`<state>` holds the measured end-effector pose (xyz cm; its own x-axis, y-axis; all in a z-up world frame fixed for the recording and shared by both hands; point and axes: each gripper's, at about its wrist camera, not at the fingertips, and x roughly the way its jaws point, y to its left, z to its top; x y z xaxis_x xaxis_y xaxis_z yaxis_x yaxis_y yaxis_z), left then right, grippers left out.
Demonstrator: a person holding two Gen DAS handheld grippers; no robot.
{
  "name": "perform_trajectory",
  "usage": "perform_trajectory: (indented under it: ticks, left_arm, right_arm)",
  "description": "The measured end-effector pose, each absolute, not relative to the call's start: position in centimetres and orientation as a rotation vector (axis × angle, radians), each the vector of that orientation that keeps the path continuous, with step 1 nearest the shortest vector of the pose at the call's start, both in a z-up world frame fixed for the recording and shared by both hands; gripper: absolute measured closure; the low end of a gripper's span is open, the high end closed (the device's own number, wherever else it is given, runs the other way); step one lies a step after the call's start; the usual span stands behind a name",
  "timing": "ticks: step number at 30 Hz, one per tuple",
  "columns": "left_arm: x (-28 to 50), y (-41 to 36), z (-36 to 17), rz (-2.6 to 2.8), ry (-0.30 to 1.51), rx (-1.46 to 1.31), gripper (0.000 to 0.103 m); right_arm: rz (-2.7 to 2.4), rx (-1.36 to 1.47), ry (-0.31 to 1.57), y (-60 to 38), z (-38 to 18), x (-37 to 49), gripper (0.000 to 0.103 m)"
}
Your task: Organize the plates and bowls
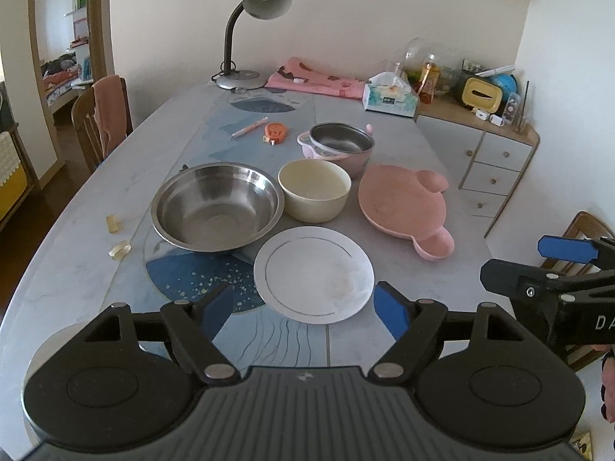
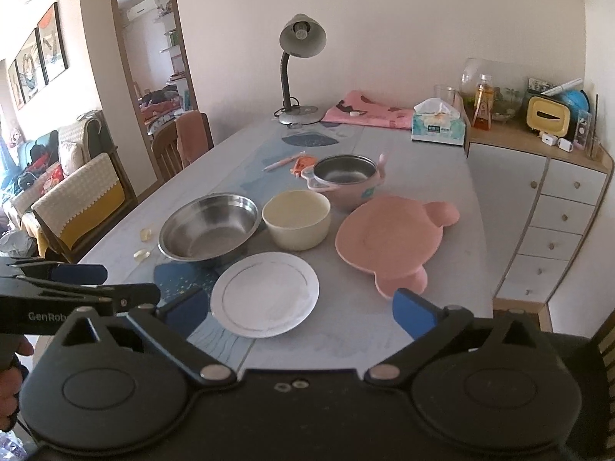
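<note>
A home dining room is indicated by the tabletop, wooden chair, sofa and framed pictures at ten o'clock.

Each gripper you hold has a matte black body with a ribbed centre plate flanked by two round housings. On the left gripper, black linkage arms pivot on silver rivets and end in fingers faced with blue pads. The right gripper is built alike, and white lettering marks each gripper's side.

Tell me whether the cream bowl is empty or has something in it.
Empty. The cream bowl stands upright, and both views show only its bare inner wall.
</note>
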<state>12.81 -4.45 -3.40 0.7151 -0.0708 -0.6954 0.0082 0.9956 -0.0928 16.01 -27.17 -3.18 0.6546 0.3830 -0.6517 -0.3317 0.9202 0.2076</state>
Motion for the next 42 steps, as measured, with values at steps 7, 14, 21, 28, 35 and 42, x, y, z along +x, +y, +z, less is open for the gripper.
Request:
perform_trajectory:
  ticks: [7, 14, 21, 28, 35, 42]
  left_arm:
    - [16.4, -4.0, -5.8, -0.022, 0.807, -0.084, 0.023]
    - [19.6, -3.4, -8.2, -0.016, 0.845, -0.089, 0.023]
    - [22.3, -2.8, -10.6, -0.018, 0.886, -0.101, 0.023]
    - [24.7, -1.6, -13.3, 0.009, 0.948, -0.119, 0.024]
    - [26.1, -0.8, -15.2, 0.006, 1.013, -0.132, 0.042]
    - [26.7, -0.1, -16.0, 0.015, 1.047, -0.173, 0.063]
  right_arm:
    - [0.411, 0.063, 0.775, -26.9, -5.9, 19.9, 0.000]
    - [0.408, 0.039, 0.817, -26.0, -8.7, 23.5, 0.001]
    - [0.424, 0.018, 0.888, -24.5, -11.4, 26.5, 0.008]
    - [0.438, 0.008, 0.967, -23.1, -14.2, 28.8, 0.019]
    - [0.454, 0.033, 1.050, -22.1, -16.5, 30.8, 0.033]
    - [0.467, 0.069, 1.100, -22.1, -17.7, 31.9, 0.050]
